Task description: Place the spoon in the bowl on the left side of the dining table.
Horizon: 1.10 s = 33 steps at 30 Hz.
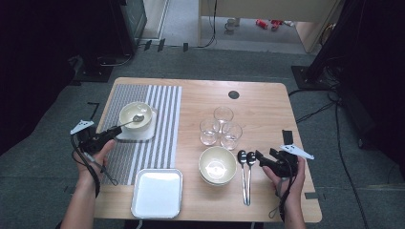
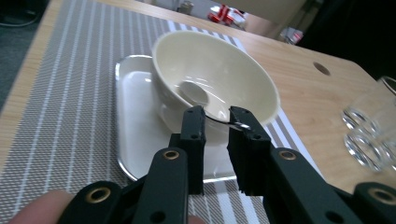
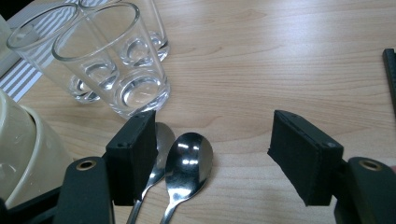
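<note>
A cream bowl (image 1: 137, 114) (image 2: 219, 74) stands on a white square plate (image 2: 135, 126) on the striped placemat (image 1: 160, 119). A metal spoon (image 1: 135, 119) (image 2: 194, 92) lies in it, handle over the rim. My left gripper (image 1: 114, 130) (image 2: 217, 116) is at the handle's end with its jaws a narrow gap apart; the handle crosses the gap and its tip touches the right jaw. My right gripper (image 1: 261, 156) (image 3: 215, 125) stands wide open just above two spoons (image 1: 247, 160) (image 3: 187, 158) lying side by side on the wood, gripping nothing.
Three clear glasses (image 1: 220, 128) (image 3: 116, 70) stand close behind the two spoons. Stacked cream bowls (image 1: 217, 165) (image 3: 21, 149) sit to their left. A second white square plate (image 1: 157, 192) lies at the near edge of the table (image 1: 267, 100).
</note>
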### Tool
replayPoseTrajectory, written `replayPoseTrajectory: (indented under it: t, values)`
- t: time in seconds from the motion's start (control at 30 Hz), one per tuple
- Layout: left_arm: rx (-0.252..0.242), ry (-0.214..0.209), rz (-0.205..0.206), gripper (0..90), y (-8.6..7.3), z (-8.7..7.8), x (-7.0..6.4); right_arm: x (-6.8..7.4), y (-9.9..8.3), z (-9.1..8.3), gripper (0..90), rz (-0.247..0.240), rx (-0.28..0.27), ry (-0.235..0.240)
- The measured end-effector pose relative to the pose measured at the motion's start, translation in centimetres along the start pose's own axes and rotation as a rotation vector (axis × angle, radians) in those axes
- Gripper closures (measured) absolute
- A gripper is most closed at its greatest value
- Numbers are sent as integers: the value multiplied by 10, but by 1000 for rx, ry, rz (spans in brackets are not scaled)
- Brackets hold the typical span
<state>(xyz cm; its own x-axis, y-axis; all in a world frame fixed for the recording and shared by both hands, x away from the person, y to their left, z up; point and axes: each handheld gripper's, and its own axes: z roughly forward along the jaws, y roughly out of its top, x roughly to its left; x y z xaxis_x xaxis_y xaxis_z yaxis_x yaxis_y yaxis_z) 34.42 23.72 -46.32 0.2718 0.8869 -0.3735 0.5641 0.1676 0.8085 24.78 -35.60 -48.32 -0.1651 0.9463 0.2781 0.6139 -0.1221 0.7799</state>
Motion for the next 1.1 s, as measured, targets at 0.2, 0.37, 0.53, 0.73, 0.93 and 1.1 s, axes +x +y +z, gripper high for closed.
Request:
replayPoseTrajectory:
  t: [0.2, 0.37, 0.53, 0.73, 0.93, 1.1]
  values:
    - [-23, 31, -48, 830, 10, 10, 15, 5, -3, 5, 322, -20, 14, -2]
    - [-18, 62, -59, 796, 19, 18, 24, 4, -4, 7, 324, -9, 21, -5]
    - [-30, 76, -76, 661, 24, 15, 32, 4, -5, 7, 324, -10, 18, -7]
    - [-39, 60, -45, 580, 18, -1, 34, 4, -6, 7, 325, -8, 26, -10]
    - [-35, 71, 6, 574, 11, -20, 25, 4, -6, 7, 325, -9, 26, -14]
    - [-20, 48, 18, 740, 5, -18, 19, 5, -6, 7, 325, -14, 23, -13]
